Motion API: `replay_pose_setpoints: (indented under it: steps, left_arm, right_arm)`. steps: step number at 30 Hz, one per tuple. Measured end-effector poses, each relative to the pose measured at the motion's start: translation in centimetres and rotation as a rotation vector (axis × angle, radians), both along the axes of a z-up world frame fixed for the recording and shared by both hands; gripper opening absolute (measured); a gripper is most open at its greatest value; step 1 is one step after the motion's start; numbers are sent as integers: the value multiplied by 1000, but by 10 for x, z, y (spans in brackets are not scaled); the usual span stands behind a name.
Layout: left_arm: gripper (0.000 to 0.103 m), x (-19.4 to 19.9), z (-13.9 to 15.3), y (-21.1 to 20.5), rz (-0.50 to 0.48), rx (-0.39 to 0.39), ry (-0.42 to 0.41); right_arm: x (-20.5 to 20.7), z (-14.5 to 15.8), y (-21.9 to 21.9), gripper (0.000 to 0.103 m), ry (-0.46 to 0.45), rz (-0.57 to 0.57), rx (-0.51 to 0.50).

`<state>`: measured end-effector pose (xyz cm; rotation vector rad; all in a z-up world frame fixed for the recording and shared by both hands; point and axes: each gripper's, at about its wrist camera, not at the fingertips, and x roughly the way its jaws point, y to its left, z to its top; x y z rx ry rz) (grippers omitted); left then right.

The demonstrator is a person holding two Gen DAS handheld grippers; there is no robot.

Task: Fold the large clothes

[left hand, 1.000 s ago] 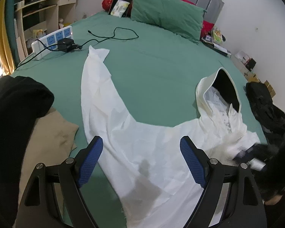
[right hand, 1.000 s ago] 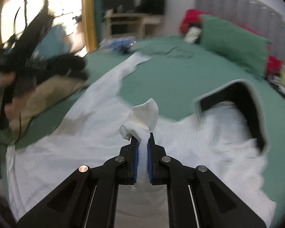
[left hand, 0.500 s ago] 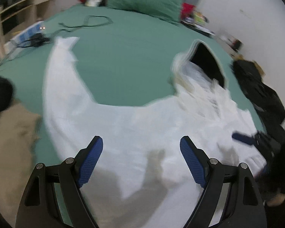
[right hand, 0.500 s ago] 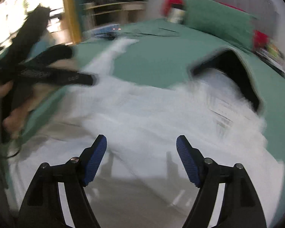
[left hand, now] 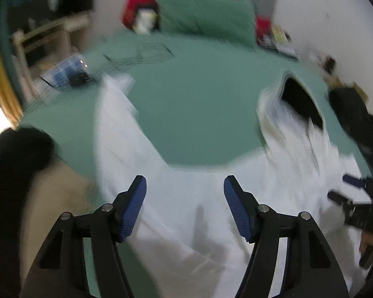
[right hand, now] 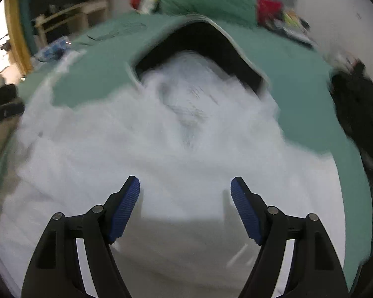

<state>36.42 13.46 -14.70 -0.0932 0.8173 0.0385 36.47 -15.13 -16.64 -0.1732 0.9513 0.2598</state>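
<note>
both the left gripper (left hand: 185,208) and right gripper (right hand: 185,208) hover with jaws wide apart, empty, over the spread white hooded garment (right hand: 161,154) on the bed (left hand: 199,104) — between grasps, i judge — next, pinch the sleeve (left hand: 116,124) at 11 o'clock.

Green sheet (left hand: 206,104) open at 12 o'clock; power strip (left hand: 64,72) blocks 10 o'clock, black clothes (left hand: 12,164) at 9, dark bag (left hand: 353,116) at 2.

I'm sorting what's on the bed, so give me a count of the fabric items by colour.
White: 1, the hooded garment
Green: 1, the pillow
Red: 1, the cushion
Tan: 1, the cloth
Black: 1, the garment
Total: 5
</note>
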Motion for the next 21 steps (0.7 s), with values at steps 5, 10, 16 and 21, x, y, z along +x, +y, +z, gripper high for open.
replay_pose_setpoints:
  steps: [5,10,16,21]
  left_arm:
    - [69,-3,28,60,113,-31,-63]
    - [69,7,24,110,227,-80,-38]
    - [69,18,17,151,327,-73,-11]
    - [69,26,9,158,315,-107,17]
  right_arm:
    - [33,21,96,76,-57,180,82]
    - [72,25,199,71,-48,346,172]
    - [113,-13,272,63,53,380,264]
    - [143,-47,290,4,170,378,317]
